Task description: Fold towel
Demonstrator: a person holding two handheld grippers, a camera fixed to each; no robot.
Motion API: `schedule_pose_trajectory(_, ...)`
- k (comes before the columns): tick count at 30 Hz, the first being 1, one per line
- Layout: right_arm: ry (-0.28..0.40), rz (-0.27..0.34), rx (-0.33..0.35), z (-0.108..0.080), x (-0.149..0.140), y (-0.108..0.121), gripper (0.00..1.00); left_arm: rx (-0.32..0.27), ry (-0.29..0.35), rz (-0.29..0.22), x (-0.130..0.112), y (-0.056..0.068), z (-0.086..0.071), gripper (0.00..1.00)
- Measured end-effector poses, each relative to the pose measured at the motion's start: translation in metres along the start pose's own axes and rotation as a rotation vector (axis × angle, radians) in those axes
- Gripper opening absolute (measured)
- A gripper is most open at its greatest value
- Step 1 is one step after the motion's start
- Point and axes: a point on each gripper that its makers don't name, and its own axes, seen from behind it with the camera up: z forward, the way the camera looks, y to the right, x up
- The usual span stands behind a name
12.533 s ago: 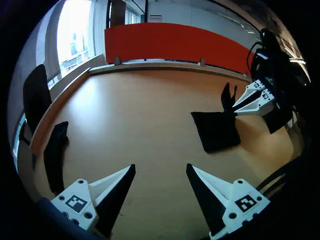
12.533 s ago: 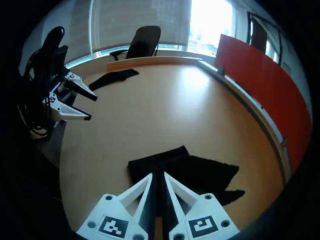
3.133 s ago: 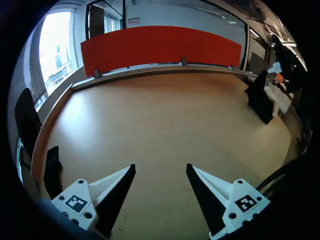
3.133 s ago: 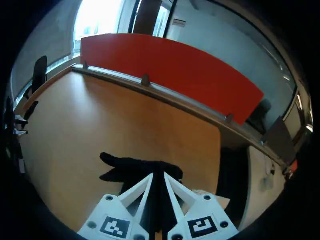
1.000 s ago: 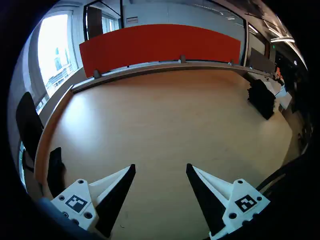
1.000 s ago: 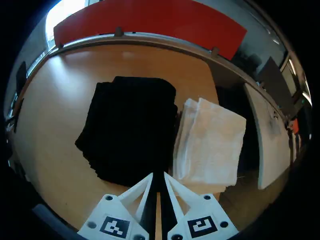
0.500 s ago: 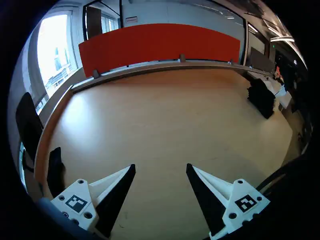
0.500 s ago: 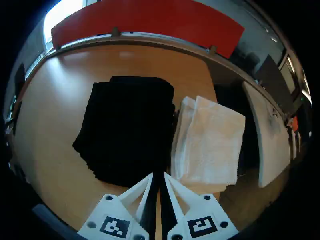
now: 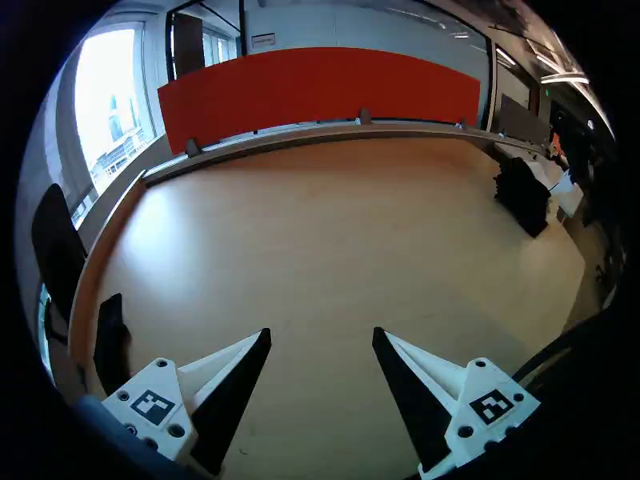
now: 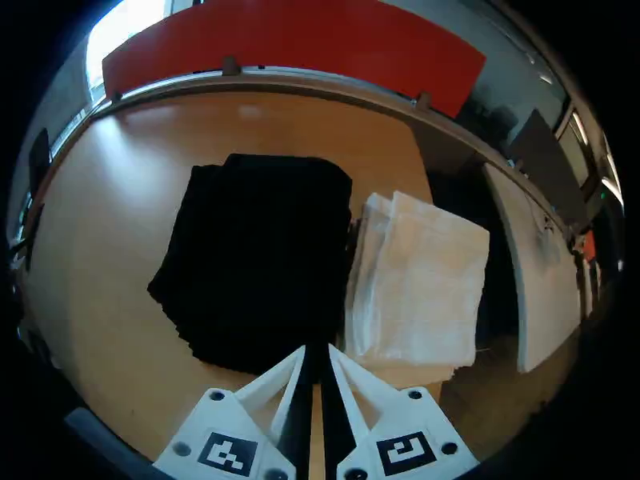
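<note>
In the right gripper view a stack of folded black towels (image 10: 256, 256) lies on the wooden table (image 10: 104, 240). My right gripper (image 10: 317, 349) sits at the stack's near edge, its fingers pressed together on the top black towel. Folded white towels (image 10: 420, 280) lie just right of the black stack. In the left gripper view my left gripper (image 9: 320, 332) hangs open over bare table (image 9: 320, 224), nothing between its fingers. The black stack (image 9: 522, 196) shows far off at the right. Another loose black towel (image 9: 110, 340) lies at the table's left edge.
A red divider panel (image 9: 320, 88) runs along the table's far edge. An office chair (image 9: 56, 248) stands at the left beyond the table. A grey desk (image 10: 536, 280) adjoins the right side past the white towels.
Over 12.5 s my right gripper carried a black towel from mid-table onto the stack beside the white towels. In the last second both views barely shift.
</note>
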Motion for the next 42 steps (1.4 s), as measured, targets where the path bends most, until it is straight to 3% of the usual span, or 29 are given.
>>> schedule_pose_trajectory(9,0.021,-0.008,0.007,-0.006,0.002,-0.009,0.25,-0.001,0.007,-0.002,0.001,-0.002,-0.001,0.94)
schedule_pose_trajectory(15,0.033,-0.015,-0.020,-0.011,0.002,-0.006,0.31,-0.005,0.011,0.000,0.000,-0.002,-0.002,0.94)
schedule_pose_trajectory(19,0.044,-0.015,-0.031,-0.015,0.004,-0.006,0.42,-0.008,0.014,0.000,0.000,-0.002,-0.003,0.94)
schedule_pose_trajectory(21,0.051,-0.015,-0.034,-0.017,0.005,-0.007,0.60,-0.009,0.016,0.000,0.000,-0.002,-0.003,0.94)
schedule_pose_trajectory(23,0.061,-0.017,-0.037,-0.019,0.006,-0.008,0.86,-0.010,0.018,-0.001,0.000,-0.002,-0.004,0.94)
schedule_pose_trajectory(25,0.069,-0.017,-0.038,-0.020,0.007,-0.010,0.99,-0.010,0.021,-0.002,0.001,-0.003,-0.004,0.94)
schedule_pose_trajectory(36,0.111,0.026,-0.037,-0.023,0.019,-0.022,1.00,0.006,0.035,-0.010,0.003,-0.010,-0.008,0.94)
schedule_pose_trajectory(42,0.132,0.101,-0.037,-0.023,0.024,-0.027,1.00,0.035,0.037,-0.038,0.002,-0.018,-0.009,0.94)
